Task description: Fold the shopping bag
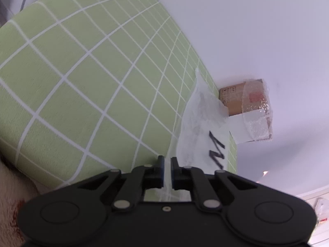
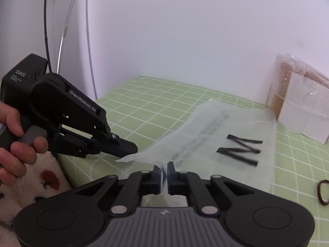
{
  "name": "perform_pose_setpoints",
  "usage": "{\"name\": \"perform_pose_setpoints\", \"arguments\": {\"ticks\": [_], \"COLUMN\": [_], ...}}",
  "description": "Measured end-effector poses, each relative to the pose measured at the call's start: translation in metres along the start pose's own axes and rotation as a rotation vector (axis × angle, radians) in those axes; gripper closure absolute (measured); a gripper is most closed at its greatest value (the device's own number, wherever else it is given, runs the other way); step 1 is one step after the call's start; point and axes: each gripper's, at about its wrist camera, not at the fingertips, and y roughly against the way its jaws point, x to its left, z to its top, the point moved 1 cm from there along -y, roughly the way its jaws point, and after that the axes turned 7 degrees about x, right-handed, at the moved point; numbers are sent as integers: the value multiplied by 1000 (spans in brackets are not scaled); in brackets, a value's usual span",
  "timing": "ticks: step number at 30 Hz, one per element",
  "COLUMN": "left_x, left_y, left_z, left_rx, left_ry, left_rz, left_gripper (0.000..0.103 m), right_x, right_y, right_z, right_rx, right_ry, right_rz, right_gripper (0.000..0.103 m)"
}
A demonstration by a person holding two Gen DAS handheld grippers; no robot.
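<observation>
While the green checked cloth (image 2: 144, 107) covers the whole work surface below a plain white wall (image 2: 185, 30), the translucent white shopping bag (image 2: 216, 135) lies spread across its near right part, reaching back toward a cardboard box (image 2: 298, 111) wrapped in clear film. The step in hand looks like the opening grab of a fold: both tools have hold of the bag's near end, and most of the sheet lies flat on the cloth.

The left gripper (image 2: 131, 151), worked by a hand (image 2: 18, 135) on its trigger, has its jaws pressed together on the gathered tip of the bag; the left wrist view shows thin film running between its pads. The right gripper (image 2: 163, 169) is likewise closed, pinching the bag's near edge just beside that tip. The two grips sit close together.

The next move, as I judge it, calls for lifting this end and carrying it over toward the box side so the sheet doubles on itself, with both pinches kept level so the film does not twist or slide out.

The bag itself is thin, softly creased and see-through enough for the grid lines to show faintly. It bears a bold black letter M (image 2: 240, 150) and rows of small grey print, too blurred to read. A small dark loop (image 2: 321, 192) lies on the cloth at the right.
</observation>
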Motion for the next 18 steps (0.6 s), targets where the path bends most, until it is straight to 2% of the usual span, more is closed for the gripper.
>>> {"name": "perform_pose_setpoints", "arguments": {"ticks": [5, 12, 18], "left_x": [-1, -3, -7], "left_y": [0, 0, 0], "left_z": [-1, -2, -8], "left_rx": [0, -1, 4], "left_ry": [-6, -5, -5], "left_rz": [6, 15, 22], "left_gripper": [100, 101, 101], "right_x": [7, 16, 19], "right_y": [-6, -13, -13], "right_z": [1, -2, -6], "right_rx": [4, 43, 56], "right_ry": [39, 72, 115], "right_rz": [1, -70, -89], "right_gripper": [102, 102, 102]}}
